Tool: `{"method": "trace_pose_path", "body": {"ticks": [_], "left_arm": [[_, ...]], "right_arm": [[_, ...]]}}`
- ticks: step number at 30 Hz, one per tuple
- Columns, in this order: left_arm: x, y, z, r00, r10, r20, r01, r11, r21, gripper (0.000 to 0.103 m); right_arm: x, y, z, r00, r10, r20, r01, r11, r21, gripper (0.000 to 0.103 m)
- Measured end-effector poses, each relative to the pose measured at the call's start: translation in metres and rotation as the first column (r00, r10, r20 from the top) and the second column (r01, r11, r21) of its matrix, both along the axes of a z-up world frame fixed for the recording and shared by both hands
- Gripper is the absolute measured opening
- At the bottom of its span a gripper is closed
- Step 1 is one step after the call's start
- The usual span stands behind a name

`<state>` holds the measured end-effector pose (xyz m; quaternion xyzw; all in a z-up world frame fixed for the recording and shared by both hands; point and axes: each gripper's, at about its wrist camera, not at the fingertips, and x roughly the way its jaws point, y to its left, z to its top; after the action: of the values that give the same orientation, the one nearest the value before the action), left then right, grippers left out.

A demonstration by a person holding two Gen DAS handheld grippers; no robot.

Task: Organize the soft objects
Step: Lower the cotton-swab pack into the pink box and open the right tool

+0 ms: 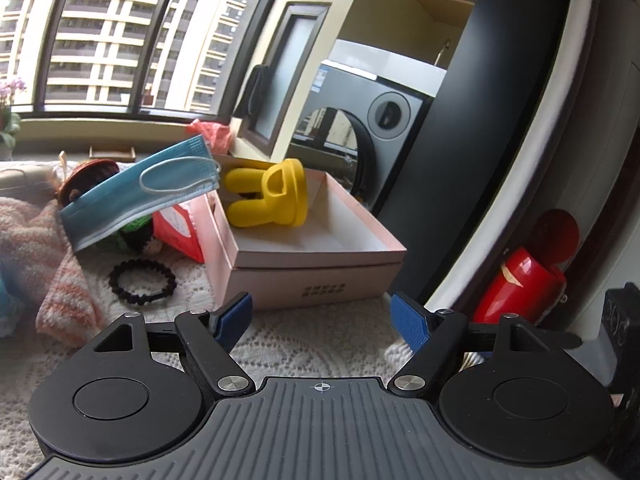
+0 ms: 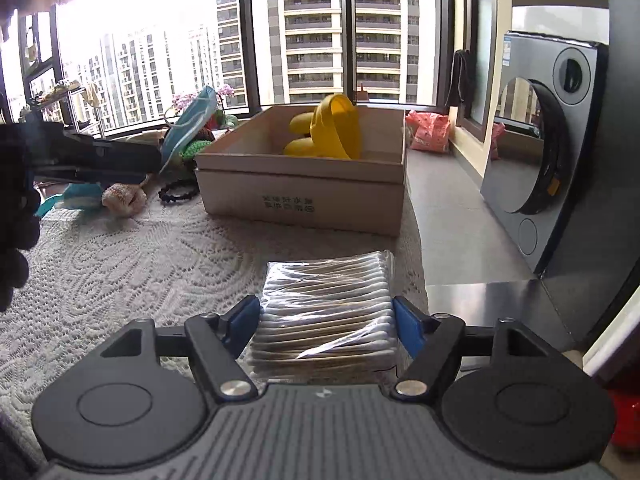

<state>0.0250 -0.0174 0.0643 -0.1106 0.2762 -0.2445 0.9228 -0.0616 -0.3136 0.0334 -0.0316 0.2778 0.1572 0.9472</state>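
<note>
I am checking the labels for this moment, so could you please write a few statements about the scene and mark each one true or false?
1. The yellow toy lies inside the box. True.
2. The left tool grips the blue face mask. False: its jaws stand open with nothing between them, and the mask is farther off, at the box's left side.
3. The pack of cotton swabs sits between the fingers of the right tool. True.
4. The black hair tie is in the box. False: it lies on the lace cloth beside the box.
</note>
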Motion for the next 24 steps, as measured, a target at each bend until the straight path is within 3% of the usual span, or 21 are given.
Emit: {"method": "trace_pose_path", "body": {"ticks": [5, 7, 8, 12, 15, 17, 18, 21, 24], "left_arm": [[-0.008, 0.025, -0.015, 0.997, 0.071, -0.028, -0.070, 0.997, 0.021, 0.081], [-0.007, 0.035, -0.017, 0.994, 0.110, -0.025, -0.109, 0.993, 0.032, 0.081], [-0.006, 0.039, -0.016, 0.992, 0.124, -0.011, -0.124, 0.991, 0.046, 0.081], [-0.001, 0.053, -0.013, 0.984, 0.161, 0.080, -0.173, 0.971, 0.166, 0.081], [0.014, 0.059, -0.011, 0.971, 0.171, 0.166, -0.212, 0.938, 0.276, 0.081], [0.032, 0.064, -0.007, 0.965, 0.160, 0.205, -0.219, 0.926, 0.307, 0.081], [0.041, 0.067, -0.004, 0.966, 0.151, 0.209, -0.209, 0.932, 0.296, 0.081], [0.072, 0.090, 0.004, 0.967, 0.196, 0.161, -0.222, 0.962, 0.162, 0.081], [0.080, 0.109, 0.004, 0.947, 0.299, 0.121, -0.309, 0.948, 0.071, 0.079]], "right_arm": [[0.036, 0.018, 0.067, 0.980, -0.027, 0.198, 0.019, 0.999, 0.042, 0.073], [0.069, 0.033, 0.088, 0.964, -0.046, 0.261, 0.038, 0.999, 0.035, 0.078], [0.086, 0.039, 0.092, 0.968, -0.034, 0.249, 0.029, 0.999, 0.027, 0.083], [0.136, 0.065, 0.089, 0.992, 0.022, 0.126, -0.023, 1.000, 0.005, 0.083], [0.138, 0.073, 0.076, 0.996, 0.027, 0.085, -0.030, 0.999, 0.036, 0.083], [0.133, 0.078, 0.064, 0.997, 0.051, 0.050, -0.054, 0.997, 0.055, 0.083], [0.128, 0.084, 0.057, 0.997, 0.068, 0.037, -0.070, 0.997, 0.046, 0.083], [0.118, 0.093, 0.051, 0.996, 0.068, 0.053, -0.068, 0.998, -0.003, 0.083], [0.124, 0.095, 0.065, 0.996, 0.075, 0.042, -0.077, 0.996, 0.047, 0.083]]}}
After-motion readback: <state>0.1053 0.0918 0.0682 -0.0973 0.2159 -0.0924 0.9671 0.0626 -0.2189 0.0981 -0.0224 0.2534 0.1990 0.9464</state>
